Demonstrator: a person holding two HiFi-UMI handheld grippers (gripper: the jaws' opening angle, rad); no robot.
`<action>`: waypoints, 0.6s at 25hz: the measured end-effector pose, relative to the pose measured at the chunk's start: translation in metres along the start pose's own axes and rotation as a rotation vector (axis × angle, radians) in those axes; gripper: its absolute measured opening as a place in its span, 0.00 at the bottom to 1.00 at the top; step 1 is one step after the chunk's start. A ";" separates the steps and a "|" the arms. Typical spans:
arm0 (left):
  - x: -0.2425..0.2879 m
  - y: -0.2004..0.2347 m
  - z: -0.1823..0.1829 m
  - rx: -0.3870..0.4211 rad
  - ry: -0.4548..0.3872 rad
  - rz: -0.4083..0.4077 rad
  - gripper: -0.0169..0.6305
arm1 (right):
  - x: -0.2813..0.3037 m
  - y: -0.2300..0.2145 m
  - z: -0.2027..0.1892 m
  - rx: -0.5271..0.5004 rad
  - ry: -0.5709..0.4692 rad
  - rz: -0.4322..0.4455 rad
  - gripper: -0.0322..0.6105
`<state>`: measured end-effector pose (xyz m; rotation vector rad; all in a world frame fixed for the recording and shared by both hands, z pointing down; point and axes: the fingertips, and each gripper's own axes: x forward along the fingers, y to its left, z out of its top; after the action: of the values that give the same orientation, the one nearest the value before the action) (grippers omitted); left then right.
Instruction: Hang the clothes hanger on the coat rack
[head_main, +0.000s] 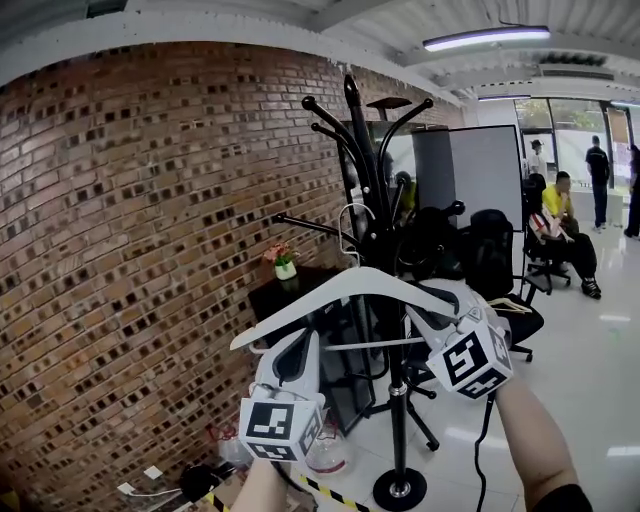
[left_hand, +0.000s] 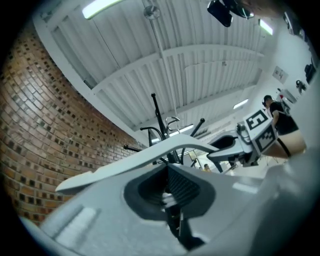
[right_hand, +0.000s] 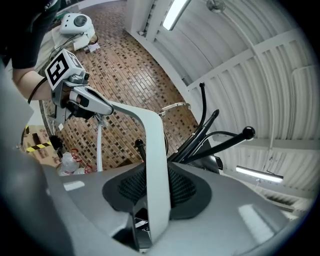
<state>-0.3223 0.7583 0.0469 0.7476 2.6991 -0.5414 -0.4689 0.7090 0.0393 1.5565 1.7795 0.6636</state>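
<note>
**Hanger carried level, hook short of the rack**

Both grippers share the white plastic clothes hanger, one to each sloping arm. The left gripper is clenched near the left shoulder. Its own view shows the jaws nearly together on a thin pale part of the clothes hanger, with the broad arm passing just above them. The right gripper grips the right arm, and in its own view that arm stands squarely between the ribbed pads.

A hold at each end likely keeps the frame from swinging or tipping, so its thin metal hook stays upright at the top and ready to catch. The clothes hanger is raised in the air in front of the tall black metal coat rack, which stands before the red brick wall. The hook appears close to the curved, knob-tipped pegs, but no view shows it resting over one.

By my judgement the hanging is not yet done. The next move calls for lifting the hook above a free peg and lowering it on before either gripper lets go. A lopsided release could tip the frame off.
</note>
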 end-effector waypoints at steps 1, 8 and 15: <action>0.003 0.006 0.003 0.006 -0.007 -0.002 0.03 | 0.004 -0.002 0.004 -0.005 -0.002 -0.003 0.24; 0.030 0.026 0.016 0.015 -0.046 -0.037 0.03 | 0.028 -0.017 0.016 0.013 0.029 -0.031 0.24; 0.052 0.045 0.031 0.008 -0.062 -0.065 0.03 | 0.043 -0.035 0.026 0.024 0.062 -0.065 0.24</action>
<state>-0.3352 0.8033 -0.0121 0.6361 2.6735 -0.5809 -0.4744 0.7443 -0.0106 1.5015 1.8823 0.6683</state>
